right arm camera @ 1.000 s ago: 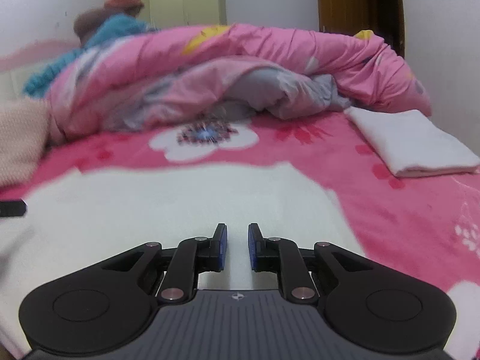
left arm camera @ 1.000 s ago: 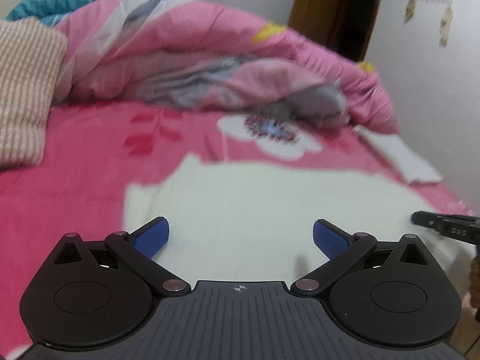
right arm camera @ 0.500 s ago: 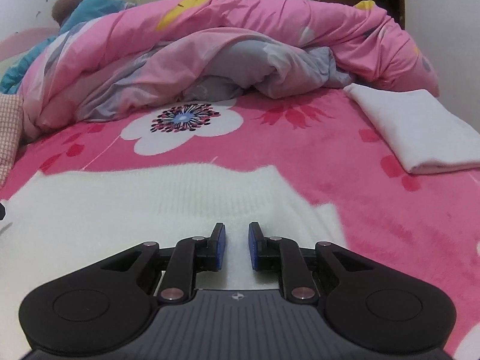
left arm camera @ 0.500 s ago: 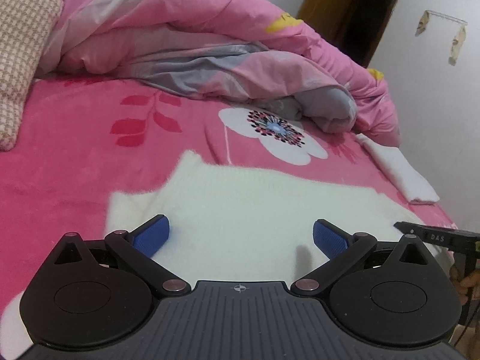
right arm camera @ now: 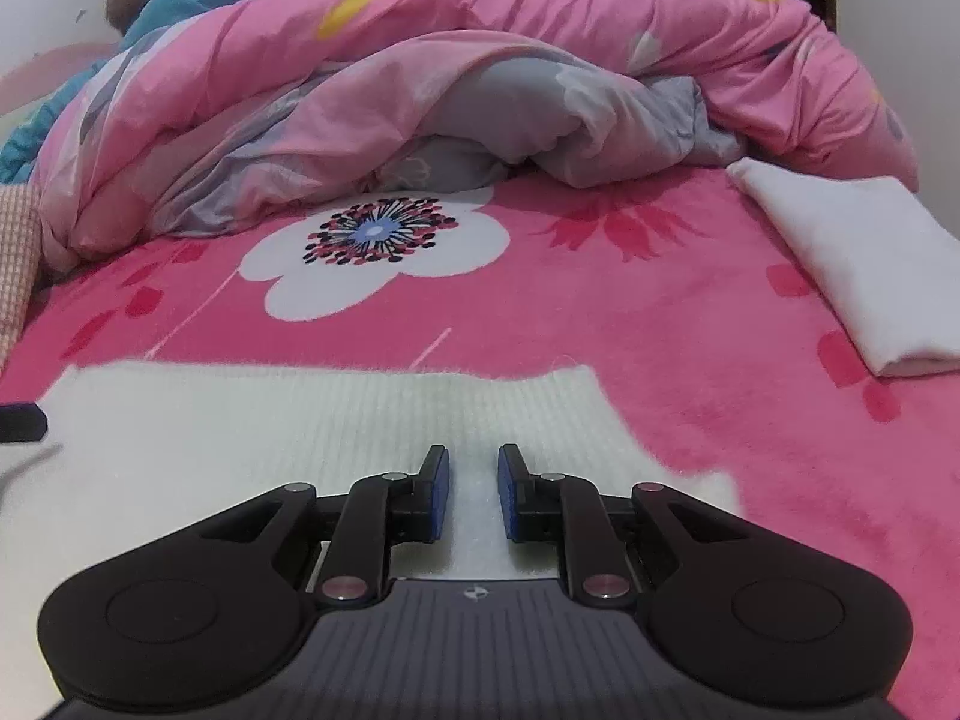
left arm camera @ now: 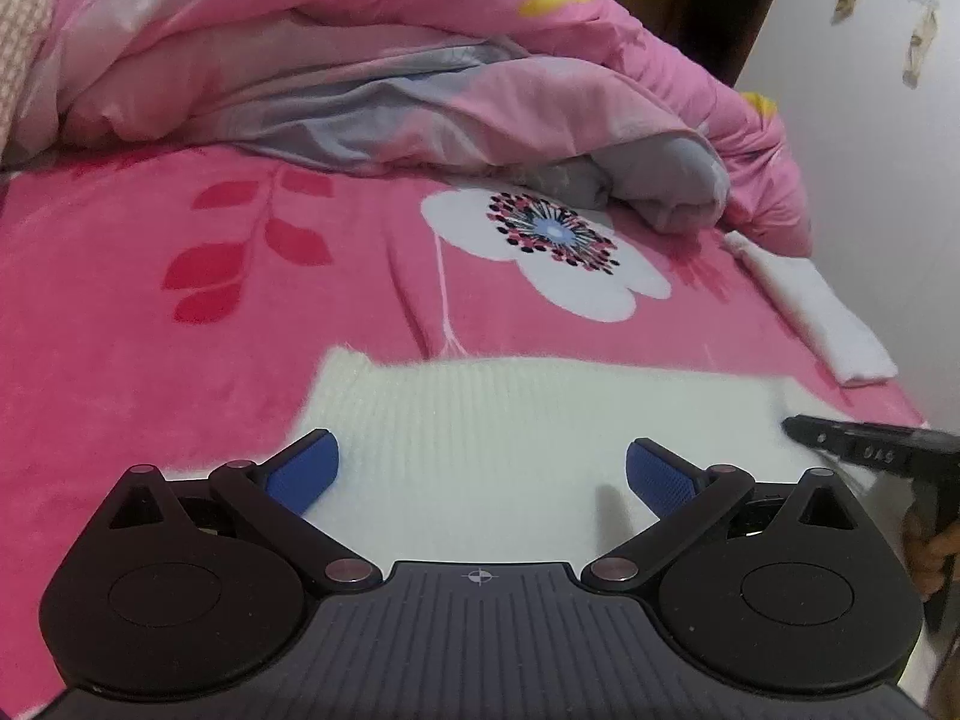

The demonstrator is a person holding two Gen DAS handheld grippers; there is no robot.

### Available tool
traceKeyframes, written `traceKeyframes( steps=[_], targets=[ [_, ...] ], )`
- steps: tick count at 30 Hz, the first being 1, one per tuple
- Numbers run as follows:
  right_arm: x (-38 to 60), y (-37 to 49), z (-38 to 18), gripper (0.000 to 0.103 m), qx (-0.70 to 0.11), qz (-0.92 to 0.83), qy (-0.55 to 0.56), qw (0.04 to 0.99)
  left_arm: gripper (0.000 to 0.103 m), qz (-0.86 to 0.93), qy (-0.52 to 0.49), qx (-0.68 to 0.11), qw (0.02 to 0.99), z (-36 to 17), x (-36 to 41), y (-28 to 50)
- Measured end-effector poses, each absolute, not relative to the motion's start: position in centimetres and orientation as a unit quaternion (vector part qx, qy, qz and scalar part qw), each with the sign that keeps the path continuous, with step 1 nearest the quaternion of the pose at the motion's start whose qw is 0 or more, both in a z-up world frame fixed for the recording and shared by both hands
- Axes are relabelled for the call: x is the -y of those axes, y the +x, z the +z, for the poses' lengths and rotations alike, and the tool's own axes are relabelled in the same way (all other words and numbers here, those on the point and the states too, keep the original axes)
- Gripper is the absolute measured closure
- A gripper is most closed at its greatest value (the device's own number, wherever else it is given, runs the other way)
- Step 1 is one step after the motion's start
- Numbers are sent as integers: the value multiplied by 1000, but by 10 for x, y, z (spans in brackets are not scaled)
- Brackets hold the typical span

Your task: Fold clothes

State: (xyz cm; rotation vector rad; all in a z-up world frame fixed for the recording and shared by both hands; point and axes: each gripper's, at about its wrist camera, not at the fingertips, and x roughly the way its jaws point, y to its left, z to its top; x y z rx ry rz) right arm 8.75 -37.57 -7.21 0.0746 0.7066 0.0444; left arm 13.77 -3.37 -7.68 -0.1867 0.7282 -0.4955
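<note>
**Both tongs over sweater, pre-grasp**

Left tongs [left arm camera: 480,468] gape wide, empty, over the white sweater [left arm camera: 510,420]. Right tongs [right arm camera: 474,492] stand narrowly apart, nothing pinched. The sweater lies flat on the bed [right arm camera: 690,324]. Best to grip both near corners evenly, then lift together. Beyond: folded cloth [right arm camera: 852,264], quilt [right arm camera: 480,90].

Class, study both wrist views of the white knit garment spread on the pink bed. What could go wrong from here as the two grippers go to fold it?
1. The right gripper has only a narrow gap, so it may push the white knit garment rather than pinch it.
2. The left gripper, wide open, might also catch the pink blanket underneath.
</note>
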Motion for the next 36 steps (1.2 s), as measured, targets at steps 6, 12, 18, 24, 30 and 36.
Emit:
traceKeyframes(
  steps=[6,12,18,24,30,36],
  targets=[
    [373,87,-72,85,-344,19,30,938,0,-234,-79,-351,903,-76,37,136],
    [373,86,-73,84,-340,17,30,940,0,-230,-69,-347,906,-75,40,133],
    [371,85,-73,84,-338,14,26,941,0,-221,-59,-343,911,-74,43,128],
    [372,85,-73,84,-336,14,26,941,0,-204,-22,-340,918,-73,54,121],
    [372,84,-73,84,-335,14,29,942,0,-202,-25,-340,918,-73,53,121],
    [376,83,-73,84,-332,19,41,942,0,-191,-2,-339,921,-73,60,116]
  ],
)
